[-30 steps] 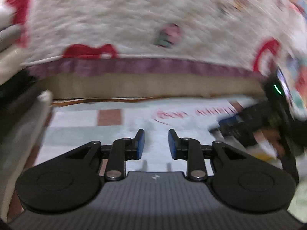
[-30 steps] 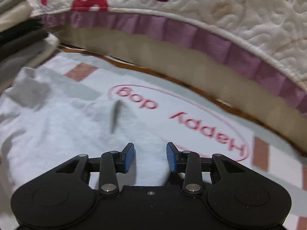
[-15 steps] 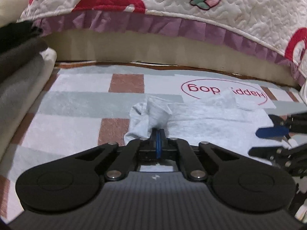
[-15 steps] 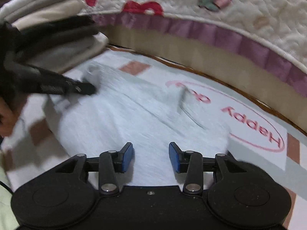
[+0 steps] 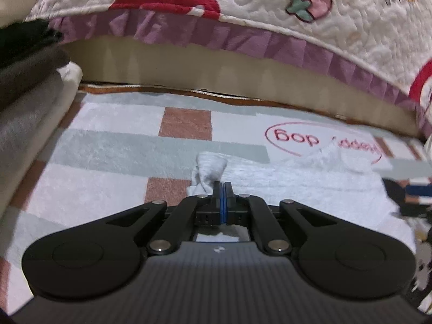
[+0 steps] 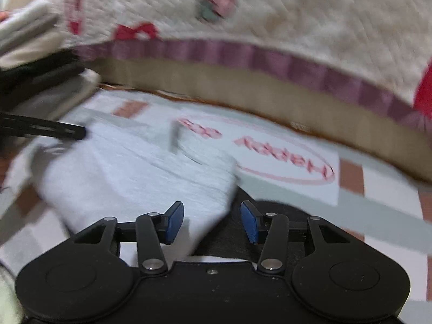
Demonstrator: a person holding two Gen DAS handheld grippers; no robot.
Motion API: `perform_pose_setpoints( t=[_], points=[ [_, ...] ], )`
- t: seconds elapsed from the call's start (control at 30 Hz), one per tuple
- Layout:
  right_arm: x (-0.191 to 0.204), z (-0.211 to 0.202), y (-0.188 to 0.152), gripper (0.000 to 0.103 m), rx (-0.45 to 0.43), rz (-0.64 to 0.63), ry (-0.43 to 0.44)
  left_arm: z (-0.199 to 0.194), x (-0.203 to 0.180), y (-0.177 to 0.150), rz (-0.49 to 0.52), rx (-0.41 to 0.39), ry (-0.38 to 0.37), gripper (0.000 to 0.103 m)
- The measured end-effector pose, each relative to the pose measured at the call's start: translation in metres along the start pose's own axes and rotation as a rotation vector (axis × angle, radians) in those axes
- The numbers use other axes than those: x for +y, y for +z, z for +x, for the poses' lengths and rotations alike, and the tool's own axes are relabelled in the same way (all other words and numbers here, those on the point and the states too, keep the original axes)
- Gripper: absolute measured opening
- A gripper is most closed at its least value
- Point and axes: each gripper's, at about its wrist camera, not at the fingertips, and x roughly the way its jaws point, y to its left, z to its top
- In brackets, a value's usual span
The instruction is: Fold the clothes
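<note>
A pale grey, soft cotton garment (image 5: 283, 181) lies spread on a plush checked mat (image 5: 113, 151) of white, grey-green and terracotta squares, printed with a red oval reading "Happy dog". The left gripper (image 5: 222, 189) has its blue-padded jaws pressed together, pinching a bunched corner of the garment that puckers up just beyond the fingertips. In the right wrist view, which is blurred, the right gripper (image 6: 212, 217) stands with its jaws apart; they have just been widening. The near corner of the garment (image 6: 140, 172) lies below and between the two blue pads (image 6: 174, 222), and it appears that neither pad presses on it. The left gripper's dark fingers (image 6: 54, 131) meet the garment's far edge at that view's left. Behind the mat runs a cream quilted bedspread (image 5: 243, 8) with red shapes, a strawberry motif and a purple ruffle. A stack of folded clothes (image 5: 24, 86) in grey, black and cream sits to the left.
</note>
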Motion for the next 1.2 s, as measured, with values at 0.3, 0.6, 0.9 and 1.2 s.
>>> perform_pose_setpoints(
  t=[0.3, 0.6, 0.9, 1.2],
  points=[
    [0.033, 0.001, -0.005, 0.051, 0.035, -0.015, 0.128, -0.004, 0.013, 0.002, -0.099, 0.031, -0.010, 0.003],
    [0.022, 0.016, -0.018, 0.052, 0.082, 0.038, 0.131, 0.000, 0.033, 0.006, -0.172, 0.048, -0.083, 0.004],
    [0.026, 0.021, -0.018, 0.054, 0.102, 0.016, 0.125, -0.079, 0.024, 0.013, -0.169, -0.087, -0.155, 0.007],
    [0.031, 0.027, -0.003, 0.055, 0.125, 0.053, 0.136, -0.035, 0.001, -0.021, -0.053, 0.106, -0.022, 0.009]
  ],
)
